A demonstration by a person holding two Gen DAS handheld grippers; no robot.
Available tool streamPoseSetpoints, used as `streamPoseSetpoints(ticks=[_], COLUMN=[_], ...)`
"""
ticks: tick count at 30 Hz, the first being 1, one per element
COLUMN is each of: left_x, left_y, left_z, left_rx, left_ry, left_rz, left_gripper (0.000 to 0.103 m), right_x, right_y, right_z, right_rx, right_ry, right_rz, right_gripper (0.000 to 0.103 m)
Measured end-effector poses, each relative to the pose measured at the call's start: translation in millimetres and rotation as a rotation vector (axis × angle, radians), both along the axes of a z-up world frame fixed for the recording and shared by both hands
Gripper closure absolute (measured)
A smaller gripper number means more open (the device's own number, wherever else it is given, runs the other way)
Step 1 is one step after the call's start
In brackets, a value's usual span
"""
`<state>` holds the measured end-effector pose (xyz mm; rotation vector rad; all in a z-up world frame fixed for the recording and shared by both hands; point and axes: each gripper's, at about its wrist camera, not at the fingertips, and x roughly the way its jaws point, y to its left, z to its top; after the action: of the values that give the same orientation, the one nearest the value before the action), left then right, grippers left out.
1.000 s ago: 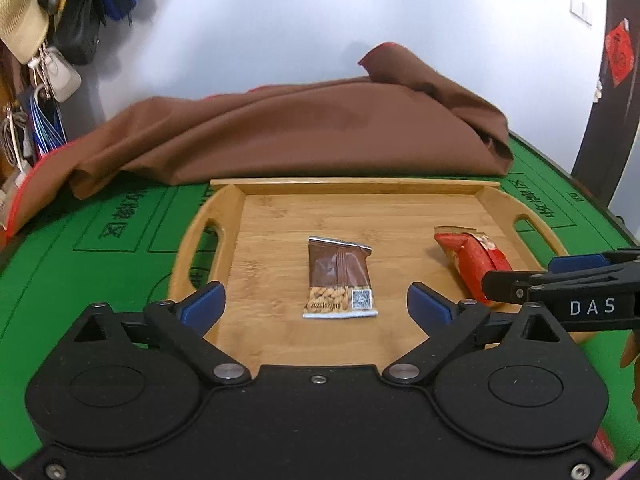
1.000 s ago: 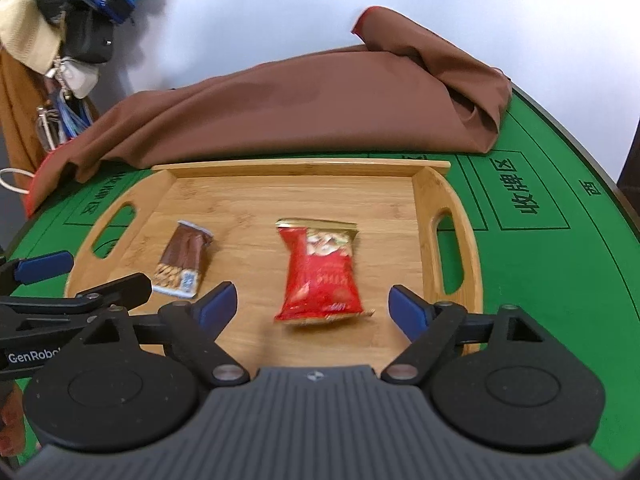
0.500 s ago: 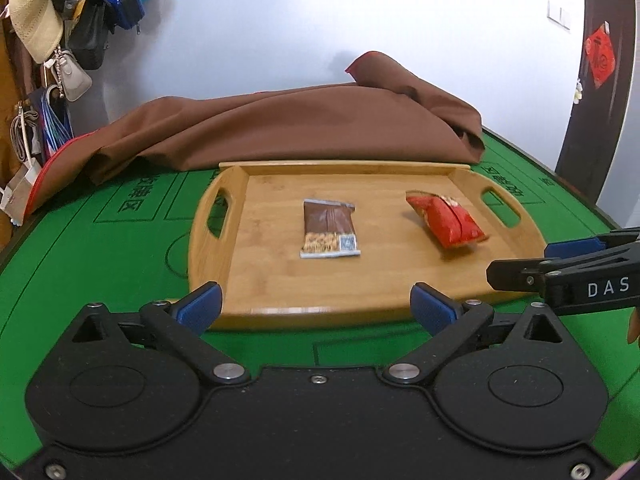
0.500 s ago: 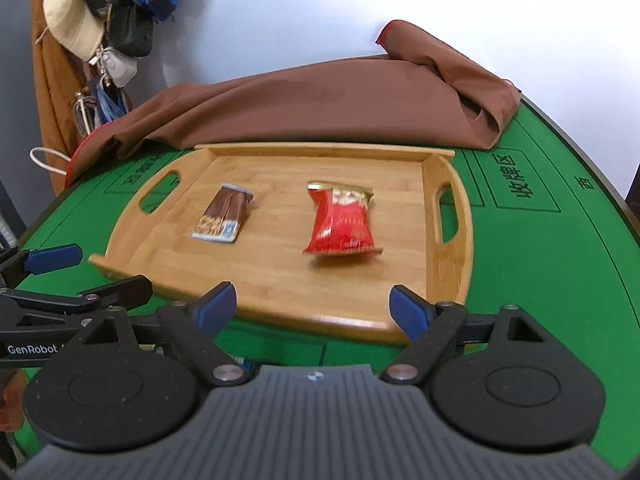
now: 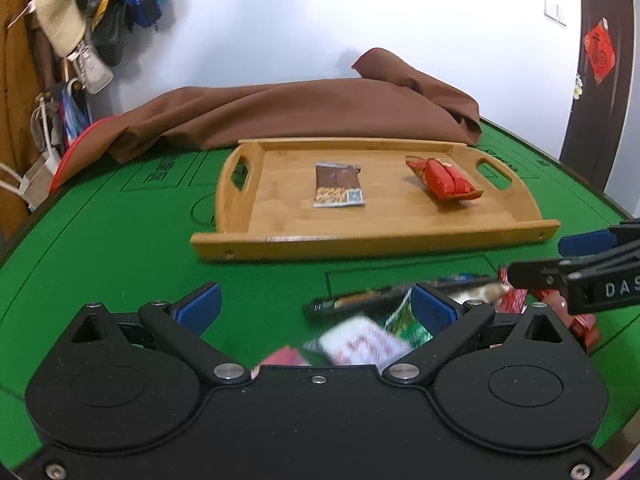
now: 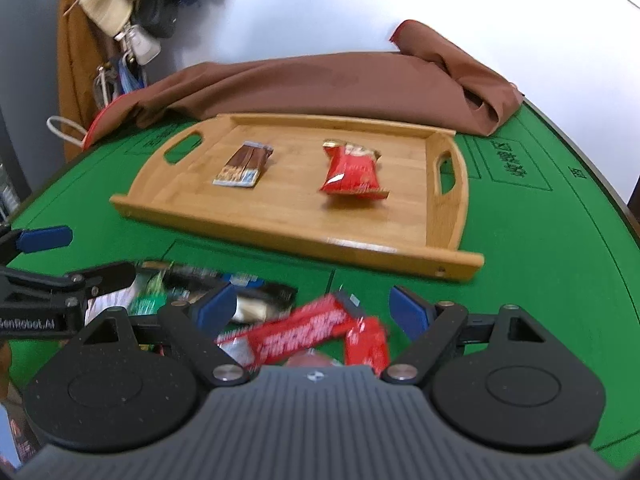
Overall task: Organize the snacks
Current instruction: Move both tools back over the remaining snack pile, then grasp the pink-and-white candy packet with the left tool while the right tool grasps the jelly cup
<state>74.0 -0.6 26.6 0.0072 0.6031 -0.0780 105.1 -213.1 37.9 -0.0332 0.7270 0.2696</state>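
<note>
A bamboo tray [image 5: 280, 240] [image 6: 400, 248] lies on the green table and holds a brown snack packet [image 5: 338, 184] [image 6: 244, 164] and a red snack packet [image 5: 442, 180] [image 6: 352, 168]. A pile of loose snacks lies on the table in front of the tray: a long red bar [image 6: 296, 332], a dark bar [image 5: 384, 296], a green packet [image 5: 412, 322] and a white-red packet [image 5: 360, 342]. My left gripper [image 5: 316, 304] is open and empty above the pile's left part. My right gripper [image 6: 312, 306] is open and empty over the red bar.
A brown cloth [image 5: 304, 108] [image 6: 340, 76] is heaped behind the tray. Bags and a hat [image 5: 60, 20] hang at the far left by the wall. The table's rim curves round on the right [image 6: 600, 184].
Both grippers have pulled back from the tray toward the near side of the table. The pile of loose snacks has come into view under them. Both stay open.
</note>
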Motion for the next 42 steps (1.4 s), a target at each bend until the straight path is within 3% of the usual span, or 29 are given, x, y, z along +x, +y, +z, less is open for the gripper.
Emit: streamPoseSetpoints(ticks=[6, 11, 20, 25, 34, 42], left_x=[-17, -29, -40, -41, -43, -51], left_y=[2, 5, 8, 7, 4, 9], left_z=[-13, -17, -22, -29, -26, -21], left_rx=[-0.027, -0.017, 0.000, 0.026, -0.011, 0.008], left_ry=[0.034, 0.025, 0.032, 0.049, 0.045, 0.048], left_rz=[0.008, 0.037, 0.081, 0.074, 0.046, 0.060], left_gripper=[0.002, 0.002, 0.004, 0.017, 0.049, 0.049], right_x=[-21, -36, -57, -64, -66, -70], right_y=[1, 2, 5, 11, 20, 26], right_z=[-5, -12, -22, -22, -23, -22], right_rx=[0.000, -0.028, -0.070, -0.074, -0.085, -0.077], right_ry=[-0.011, -0.048, -0.078, -0.083, -0.095, -0.092], right_rz=[0.014, -0.056, -0.080, -0.069, -0.059, -0.034], right_gripper=[0.015, 0.026, 0.033, 0.049, 0.052, 0.053])
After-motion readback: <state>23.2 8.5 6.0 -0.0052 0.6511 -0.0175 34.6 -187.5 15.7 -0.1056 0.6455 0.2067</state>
